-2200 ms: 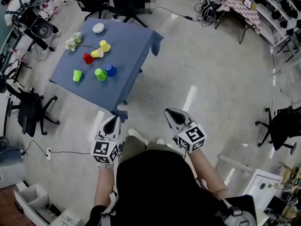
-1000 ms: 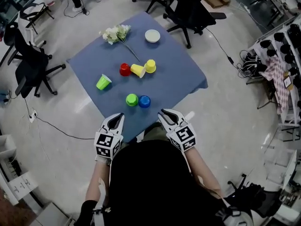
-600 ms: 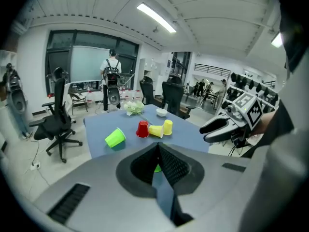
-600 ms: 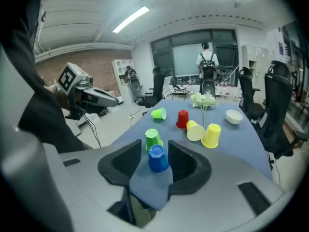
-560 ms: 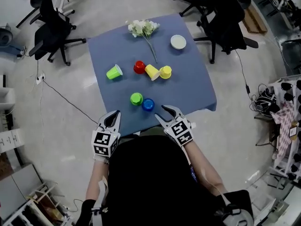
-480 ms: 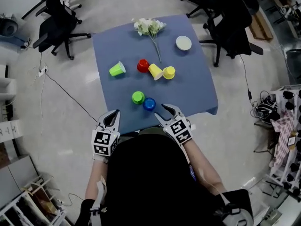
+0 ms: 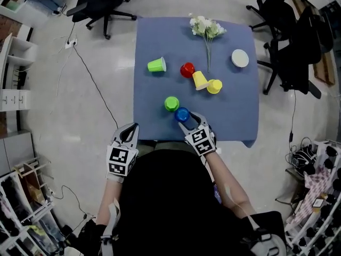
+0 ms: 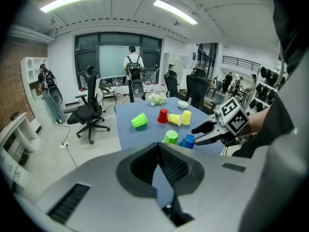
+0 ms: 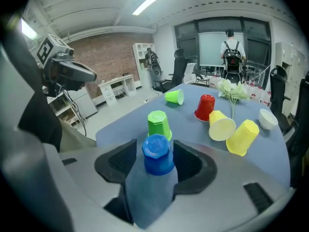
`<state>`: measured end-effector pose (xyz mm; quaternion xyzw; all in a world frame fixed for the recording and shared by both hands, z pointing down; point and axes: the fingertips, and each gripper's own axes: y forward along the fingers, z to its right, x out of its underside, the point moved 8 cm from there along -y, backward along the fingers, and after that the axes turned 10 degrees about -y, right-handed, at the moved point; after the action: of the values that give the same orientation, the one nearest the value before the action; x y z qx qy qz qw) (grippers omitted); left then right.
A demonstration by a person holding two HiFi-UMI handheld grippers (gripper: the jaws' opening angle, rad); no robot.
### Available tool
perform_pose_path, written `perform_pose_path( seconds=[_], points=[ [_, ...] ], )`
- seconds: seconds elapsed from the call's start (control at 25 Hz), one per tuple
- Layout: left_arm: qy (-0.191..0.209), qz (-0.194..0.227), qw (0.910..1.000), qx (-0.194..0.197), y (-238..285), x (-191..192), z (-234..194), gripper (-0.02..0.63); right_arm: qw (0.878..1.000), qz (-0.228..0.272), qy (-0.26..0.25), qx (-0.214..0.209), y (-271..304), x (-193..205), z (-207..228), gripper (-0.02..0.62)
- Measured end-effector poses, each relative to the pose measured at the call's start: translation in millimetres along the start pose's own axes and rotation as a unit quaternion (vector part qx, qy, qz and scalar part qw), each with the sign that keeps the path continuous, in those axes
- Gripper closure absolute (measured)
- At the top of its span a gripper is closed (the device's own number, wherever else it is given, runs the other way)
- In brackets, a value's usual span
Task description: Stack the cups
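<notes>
- Right claw (image 7: 187, 120): jaws wide, just been opening, straddling the upturned blue cup (image 9: 157, 154) without pinching it. Lining up a grab, I judge.
- Blue cup stands at the table's (image 7: 234, 116) near edge, just beside the green cup (image 9: 159, 123).
- Left claw (image 7: 129, 132): closed, empty, short of the table.

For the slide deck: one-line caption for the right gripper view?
Right tool, jaws just opened, straddles the upside-down blue cup without gripping it; a green cup stands just behind.
</notes>
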<state>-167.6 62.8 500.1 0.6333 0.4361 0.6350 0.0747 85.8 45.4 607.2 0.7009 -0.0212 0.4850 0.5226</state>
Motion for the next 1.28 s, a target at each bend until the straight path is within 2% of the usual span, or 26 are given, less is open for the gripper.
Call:
perform_pose_path(
  seconds=[0.28, 0.52, 0.76, 1.08, 1.28],
  points=[
    [-0.023, -0.004, 0.9994, -0.026, -10.0, 2.1, -6.6, 0.595, 1.000, -0.027, -0.012, -0.010, 18.1, 5.9, 7.8, 0.367],
    [-0.037, 0.005, 0.9986, -0.036, -14.9, 4.8, -20.6, 0.595, 0.999, -0.044, -0.004, 0.009, 20.2, 1.5, 19.4, 0.368],
    [-0.050, 0.011, 0.9980, -0.036, -13.1, 3.4, -26.1, 0.595, 0.998, -0.057, 0.005, 0.033, 24.7, -3.2, 41.2, 0.368],
    [-0.060, 0.016, 0.9976, -0.030, -10.1, 4.5, -31.6, 0.595, 0.998, -0.051, -0.001, 0.026, 33.4, -10.5, 45.5, 0.367],
    [-0.057, 0.018, 0.9981, -0.016, -0.9, -0.3, -31.8, 0.595, 0.999, -0.034, 0.014, 0.028, 20.4, -13.5, 49.2, 0.336]
  ],
)
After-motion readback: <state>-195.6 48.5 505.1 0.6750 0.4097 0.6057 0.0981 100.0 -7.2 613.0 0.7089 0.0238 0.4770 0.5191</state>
